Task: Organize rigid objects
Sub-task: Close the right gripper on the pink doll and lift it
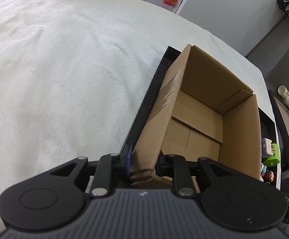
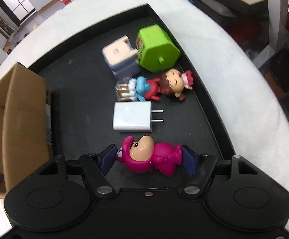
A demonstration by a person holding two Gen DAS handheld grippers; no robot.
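An open cardboard box [image 1: 204, 119] stands on a black tray [image 1: 144, 103] on a white blanket. My left gripper [image 1: 143, 162] is shut on the box's near wall. In the right wrist view, my right gripper [image 2: 148, 159] has its pads on both sides of a pink figurine [image 2: 148, 155] lying on the tray [image 2: 80, 83]. Beyond it lie a white charger plug [image 2: 132, 116], a red and blue doll figurine [image 2: 160, 85], a green toy house [image 2: 156, 47] and a white-grey toy box [image 2: 120, 57]. The cardboard box [image 2: 19, 119] is at the left.
The white blanket [image 1: 55, 69] covers the surface around the tray. Toys show past the box's right side [image 1: 268, 153]. A desk with a jar [image 1: 285, 94] stands at the right. Slippers and cartons lie on the far floor.
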